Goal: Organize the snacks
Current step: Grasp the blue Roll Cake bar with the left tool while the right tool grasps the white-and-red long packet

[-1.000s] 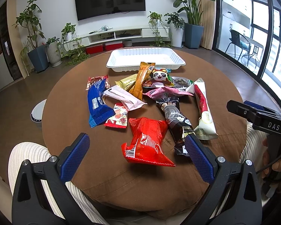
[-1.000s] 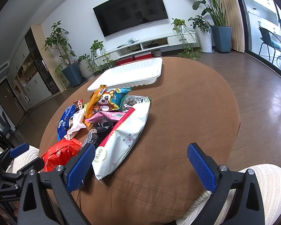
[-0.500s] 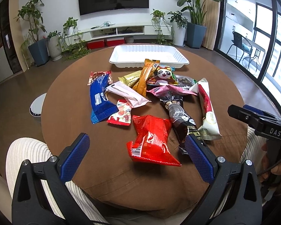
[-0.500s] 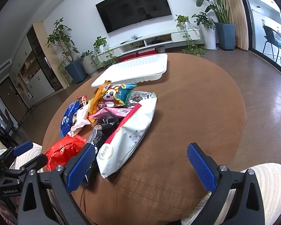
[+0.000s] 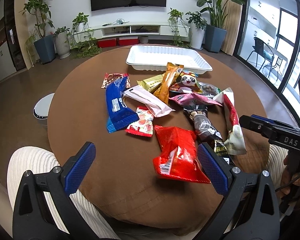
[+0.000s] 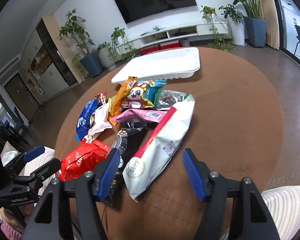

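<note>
Nearest me, the left gripper (image 5: 146,163) hangs over the near edge of the round brown table (image 5: 80,108), its jaws spread wide with nothing between them but the corner of a red snack bag (image 5: 176,154) lying below. Beside it, the right gripper (image 6: 150,170) has just been closing its jaws; they stand partly open, straddling the near end of a long white-and-red packet (image 6: 162,144) without pressing on it. A dark packet (image 6: 130,142) lies just left of that one. Past these sits the jumble of snacks: a blue wrapper (image 5: 118,108), a pale pink bar (image 5: 148,101), an orange stick (image 5: 168,82), a panda-print bag (image 5: 187,82). Farthest, at the table's back edge, the white tray (image 5: 168,60) holds nothing.
</note>
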Demonstrator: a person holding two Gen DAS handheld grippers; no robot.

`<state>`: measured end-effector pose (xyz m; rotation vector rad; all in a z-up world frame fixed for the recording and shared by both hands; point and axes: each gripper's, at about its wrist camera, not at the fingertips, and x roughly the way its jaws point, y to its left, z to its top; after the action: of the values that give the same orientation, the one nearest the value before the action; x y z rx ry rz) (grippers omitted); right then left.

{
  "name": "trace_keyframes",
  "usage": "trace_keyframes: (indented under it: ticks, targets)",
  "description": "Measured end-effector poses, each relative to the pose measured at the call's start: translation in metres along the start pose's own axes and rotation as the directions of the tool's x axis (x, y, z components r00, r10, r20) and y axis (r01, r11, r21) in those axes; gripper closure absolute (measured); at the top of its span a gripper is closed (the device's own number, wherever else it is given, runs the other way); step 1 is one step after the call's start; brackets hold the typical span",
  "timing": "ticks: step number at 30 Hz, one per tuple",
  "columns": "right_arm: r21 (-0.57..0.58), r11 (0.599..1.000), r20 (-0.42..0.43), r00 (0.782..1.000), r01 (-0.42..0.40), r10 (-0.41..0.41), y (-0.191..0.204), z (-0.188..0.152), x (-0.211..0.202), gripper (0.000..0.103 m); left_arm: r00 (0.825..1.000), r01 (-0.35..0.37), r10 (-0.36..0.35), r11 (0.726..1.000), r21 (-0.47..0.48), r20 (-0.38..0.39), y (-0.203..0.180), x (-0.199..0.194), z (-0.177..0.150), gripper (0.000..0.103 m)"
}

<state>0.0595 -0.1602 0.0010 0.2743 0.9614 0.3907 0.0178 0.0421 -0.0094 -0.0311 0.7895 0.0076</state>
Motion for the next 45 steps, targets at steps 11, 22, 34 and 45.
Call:
trace_keyframes:
  ticks: [11, 22, 34, 45]
  targets:
    - [0.044, 0.999, -0.102, 0.994, 0.03, -0.025, -0.008, 0.008, 0.036, 0.036, 0.997, -0.055, 0.046, 0.988, -0.147, -0.061, 0.064, 0.042, 0.046, 0.0]
    - [0.079, 0.997, -0.105, 0.994, -0.013, 0.022, -0.017, 0.011, 0.046, 0.041, 0.982, -0.114, 0.086, 0.981, -0.159, -0.169, 0.086, 0.109, 0.073, 0.007]
    - [0.107, 0.994, -0.072, 0.997, -0.027, 0.035, -0.026, 0.012, 0.049, 0.058, 0.964, -0.124, 0.095, 0.987, -0.103, -0.249, 0.087, 0.156, 0.075, 0.046]
    - [0.301, 0.943, -0.048, 0.986, -0.139, 0.161, -0.066, 0.01, 0.052, 0.084, 0.97, -0.084, 0.063, 0.993, -0.08, -0.234, 0.082, 0.16, 0.08, 0.072]
